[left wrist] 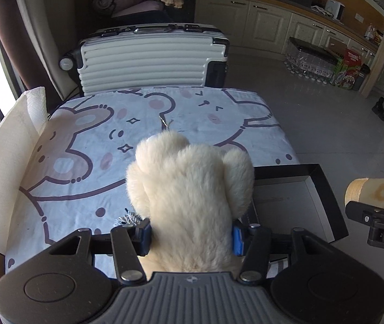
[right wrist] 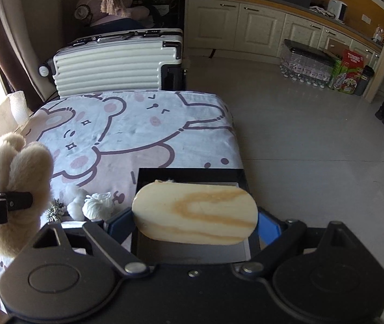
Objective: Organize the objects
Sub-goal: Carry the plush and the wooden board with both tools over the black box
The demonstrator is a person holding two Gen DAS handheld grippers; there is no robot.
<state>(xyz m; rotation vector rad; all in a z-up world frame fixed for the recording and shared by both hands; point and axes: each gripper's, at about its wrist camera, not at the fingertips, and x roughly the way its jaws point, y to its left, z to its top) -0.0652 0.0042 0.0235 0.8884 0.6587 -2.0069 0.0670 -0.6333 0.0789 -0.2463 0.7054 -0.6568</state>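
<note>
Left wrist view showed the left gripper (left wrist: 190, 233) clamped on a plush toy (left wrist: 189, 183); the right gripper (right wrist: 195, 224), beside it, squeezed a wooden block (right wrist: 195, 213) above the black box (right wrist: 192, 174).

A home kitchen-living room (cabinets (right wrist: 248, 27), suitcase (left wrist: 151, 59), cartoon bedsheet (left wrist: 110, 140)).

Right hand-held gripper (right wrist: 195, 217) clamped on an oval wood block (right wrist: 195, 213), held flat-face-to-camera above the black box (right wrist: 241, 178) at the table's near right corner. Bear-print cloth (right wrist: 137, 132) covers the table. Left hand-held gripper (right wrist: 28, 199) at the left edge, pinching a cream plush (right wrist: 16, 167) held off the cloth. White yarn ball (right wrist: 97, 205), white fluffy bit (right wrist: 75, 202) and small spiky silver item (right wrist: 55, 210) sit on the cloth between the two. White suitcase (right wrist: 116, 62) behind the table.
</note>
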